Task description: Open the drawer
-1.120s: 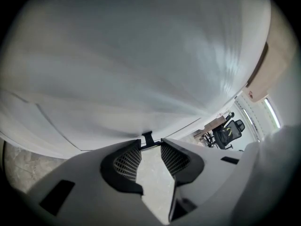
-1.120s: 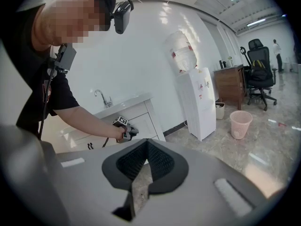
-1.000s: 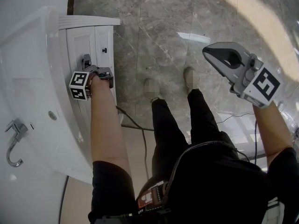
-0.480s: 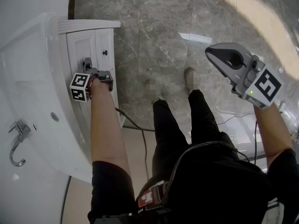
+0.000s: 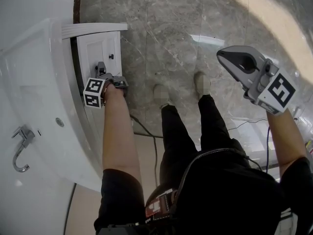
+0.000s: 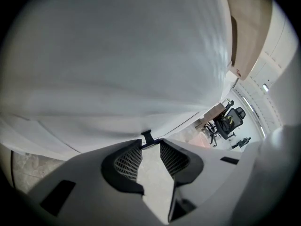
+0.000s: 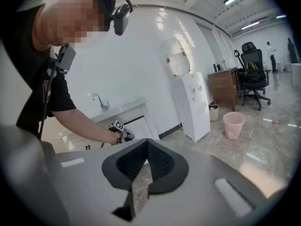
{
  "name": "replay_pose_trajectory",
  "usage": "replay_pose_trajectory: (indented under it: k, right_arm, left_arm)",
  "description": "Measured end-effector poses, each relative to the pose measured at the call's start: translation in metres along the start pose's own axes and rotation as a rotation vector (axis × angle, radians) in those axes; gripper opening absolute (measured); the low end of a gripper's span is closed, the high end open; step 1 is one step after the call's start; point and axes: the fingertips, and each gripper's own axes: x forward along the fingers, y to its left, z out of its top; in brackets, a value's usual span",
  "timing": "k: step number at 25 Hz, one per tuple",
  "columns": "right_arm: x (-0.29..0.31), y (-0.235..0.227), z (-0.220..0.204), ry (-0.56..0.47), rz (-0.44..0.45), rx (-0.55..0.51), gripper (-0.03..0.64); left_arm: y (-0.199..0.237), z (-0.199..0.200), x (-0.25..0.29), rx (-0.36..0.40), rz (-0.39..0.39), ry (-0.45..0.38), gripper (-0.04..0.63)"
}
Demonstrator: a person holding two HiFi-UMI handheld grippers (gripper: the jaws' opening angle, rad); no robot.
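Observation:
A white vanity [image 5: 58, 43] stands at the left of the head view. Its drawer front [image 5: 98, 45] is out from the cabinet, with a dark gap [image 5: 75, 58] behind it. My left gripper [image 5: 100, 67] is shut on the drawer's small black knob [image 6: 146, 136], which sits between the jaw tips [image 6: 150, 143]. A second knob [image 5: 111, 57] shows further along the front. My right gripper [image 5: 224, 55] is held up in the air at the right, away from the vanity. Its pads meet at the tips [image 7: 147, 143] and hold nothing.
A sink basin [image 5: 29, 97] with a chrome faucet [image 5: 20, 148] tops the vanity. A dark cable [image 5: 142, 131] runs over the marble floor near the person's feet [image 5: 159, 93]. A water dispenser [image 7: 190, 102], a pink bin [image 7: 233, 125] and an office chair [image 7: 254, 74] stand further off.
The drawer front has come out to the right, and the dark gap behind it has widened. My left gripper moved right with it. The right gripper stayed almost still.

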Motion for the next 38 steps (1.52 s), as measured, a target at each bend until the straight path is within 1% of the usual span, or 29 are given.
replay_pose_trajectory:
  k: [5, 10, 17, 23, 25, 28, 32, 36, 38]
  right_arm:
    - [-0.012, -0.002, 0.006, -0.025, 0.007, -0.009, -0.005]
    - [-0.029, -0.007, 0.002, -0.008, -0.012, -0.003, -0.005]
    - [-0.054, -0.020, 0.005, -0.044, -0.018, -0.024, -0.005]
    - [-0.073, -0.023, 0.008, -0.072, -0.017, -0.022, -0.005]
    - [-0.079, -0.023, 0.012, -0.091, -0.009, -0.017, -0.005]
    - [-0.088, -0.028, 0.008, -0.078, -0.028, -0.017, -0.005]
    - [-0.096, -0.029, 0.006, -0.097, -0.024, -0.007, -0.005]
    - [-0.104, -0.034, -0.003, -0.069, -0.037, -0.023, -0.005]
    - [-0.107, -0.034, 0.000, -0.089, -0.029, -0.013, -0.005]
  left_arm:
    - [-0.008, -0.016, -0.005, -0.001, 0.002, 0.004, 0.120]
    - [-0.015, -0.036, -0.014, 0.000, 0.002, 0.006, 0.120]
    - [-0.026, -0.064, -0.023, -0.009, 0.005, 0.009, 0.120]
    - [-0.033, -0.085, -0.031, -0.016, 0.009, 0.016, 0.120]
    - [-0.036, -0.090, -0.033, -0.016, 0.011, 0.019, 0.120]
    - [-0.038, -0.095, -0.035, -0.011, 0.014, 0.021, 0.120]
    - [-0.040, -0.101, -0.037, -0.010, 0.014, 0.021, 0.120]
    - [-0.045, -0.109, -0.040, -0.011, 0.015, 0.022, 0.120]
    - [-0.047, -0.114, -0.041, -0.010, 0.014, 0.024, 0.120]
